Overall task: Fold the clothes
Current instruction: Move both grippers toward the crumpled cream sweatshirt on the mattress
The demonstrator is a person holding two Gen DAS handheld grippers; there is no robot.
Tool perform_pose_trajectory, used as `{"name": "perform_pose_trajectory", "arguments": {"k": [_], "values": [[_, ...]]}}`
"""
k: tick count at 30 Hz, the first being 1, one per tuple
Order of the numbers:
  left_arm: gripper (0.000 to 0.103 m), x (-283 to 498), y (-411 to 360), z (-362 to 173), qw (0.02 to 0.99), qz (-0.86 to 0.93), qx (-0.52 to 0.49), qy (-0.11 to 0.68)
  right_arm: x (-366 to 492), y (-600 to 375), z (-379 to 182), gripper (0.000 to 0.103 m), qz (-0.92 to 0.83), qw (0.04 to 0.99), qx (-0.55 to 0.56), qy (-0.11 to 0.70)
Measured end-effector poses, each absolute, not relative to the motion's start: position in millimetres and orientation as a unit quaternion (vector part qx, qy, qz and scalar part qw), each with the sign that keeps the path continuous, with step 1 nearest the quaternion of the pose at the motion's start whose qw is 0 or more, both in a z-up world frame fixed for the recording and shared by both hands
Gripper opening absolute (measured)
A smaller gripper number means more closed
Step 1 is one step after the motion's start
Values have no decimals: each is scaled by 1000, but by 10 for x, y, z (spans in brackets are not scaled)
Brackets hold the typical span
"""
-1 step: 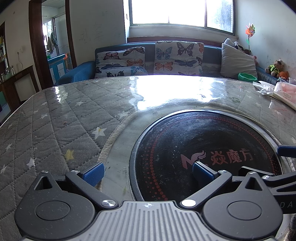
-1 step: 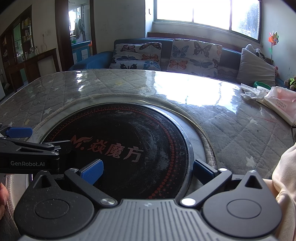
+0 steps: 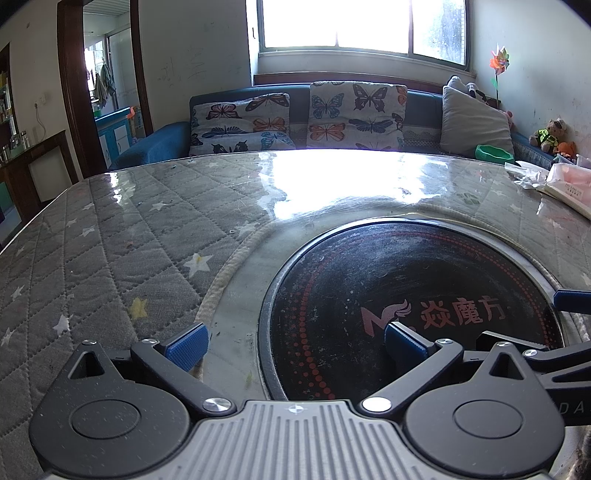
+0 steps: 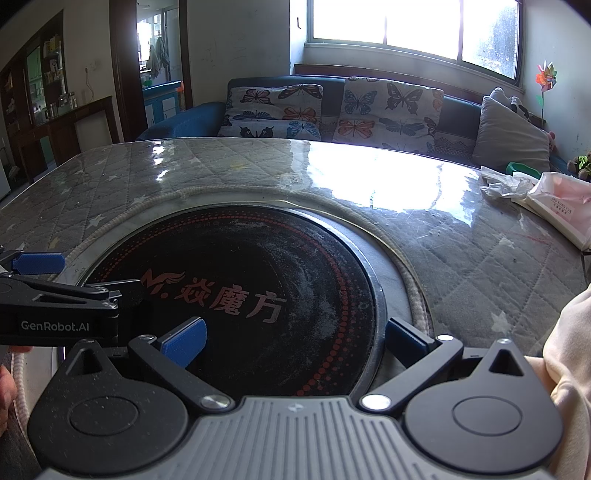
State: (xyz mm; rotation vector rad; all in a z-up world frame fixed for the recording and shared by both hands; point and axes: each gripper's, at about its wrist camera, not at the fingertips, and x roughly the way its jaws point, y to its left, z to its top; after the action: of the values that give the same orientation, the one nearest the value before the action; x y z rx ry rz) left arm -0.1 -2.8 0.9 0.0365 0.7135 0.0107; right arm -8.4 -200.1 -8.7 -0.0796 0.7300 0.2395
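The left gripper (image 3: 293, 341) stood wide open with nothing between its 2 blue-padded fingers (image 3: 186, 345), tilted down over the near part of the table (image 3: 110, 236). Its left finger hung above the pale ring of the table's cut-out, its right finger above the black round hotplate (image 3: 406, 295) set into the middle of the table. In the right wrist view the same left gripper (image 4: 37, 262) reached in from the left edge, its body marked GenRobot.AI, over the hotplate's left rim.

The right gripper (image 4: 295, 341) was also spread fully, gripping nothing; its left finger sat over the black hotplate (image 4: 258, 266) and its right finger over the hotplate's metal rim. In the left wrist view one blue pad of the right gripper (image 3: 572, 301) showed at the right edge.

A cream-coloured garment (image 4: 569, 369) lay bunched at the near right edge of the table, just beside the right gripper and not touched by its fingers. Part of a hand (image 4: 7, 384) showed at the left edge.

The table carried a grey quilted cover with stars under a glossy clear sheet. Near its far right corner lay crumpled white paper (image 4: 506, 184) and a pink-and-white pack of tissues (image 4: 557, 203). Beyond the far edge stood a blue sofa (image 4: 184, 122) with 2 butterfly cushions (image 4: 388, 110) and a grey pillow (image 4: 513, 136), under a bright window (image 4: 406, 26).
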Motion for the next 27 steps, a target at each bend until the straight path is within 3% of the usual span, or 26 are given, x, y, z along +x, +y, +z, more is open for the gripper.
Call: {"name": "perform_pose_trajectory", "arguments": {"k": [9, 27], "values": [[103, -74, -228, 75, 930, 4, 34, 366, -183, -2037, -4, 103, 113, 927, -14, 358], [103, -811, -838, 478, 930, -101, 22, 354, -1313, -2687, 619, 103, 103, 952, -3, 289]]}}
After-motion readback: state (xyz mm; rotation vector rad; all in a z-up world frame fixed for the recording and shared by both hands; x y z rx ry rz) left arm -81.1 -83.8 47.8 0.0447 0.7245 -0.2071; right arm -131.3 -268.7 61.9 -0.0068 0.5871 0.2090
